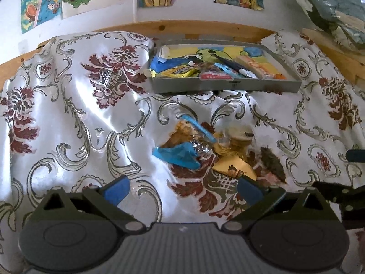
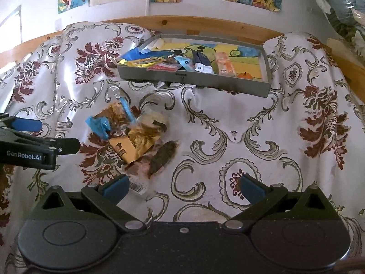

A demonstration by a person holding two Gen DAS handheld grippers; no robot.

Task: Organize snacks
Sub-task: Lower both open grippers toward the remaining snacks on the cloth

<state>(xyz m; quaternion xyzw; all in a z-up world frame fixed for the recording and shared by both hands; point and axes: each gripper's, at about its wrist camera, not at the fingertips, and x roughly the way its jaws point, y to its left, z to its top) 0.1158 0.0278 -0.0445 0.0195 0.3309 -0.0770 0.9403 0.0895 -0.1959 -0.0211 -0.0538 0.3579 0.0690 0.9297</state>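
Note:
A pile of loose snacks lies on the patterned cloth: a blue wrapper, a yellow packet, clear-wrapped pastries and a dark brown piece. The pile also shows in the right wrist view. A grey tray at the back holds several wrapped snacks; it also shows in the right wrist view. My left gripper is open and empty, just in front of the pile. My right gripper is open and empty, to the right of the pile.
A white satin cloth with dark red flowers covers the surface. A wooden rail runs behind the tray, below a wall with posters. A plastic-wrapped bundle sits at the back right. The left gripper's body shows in the right wrist view.

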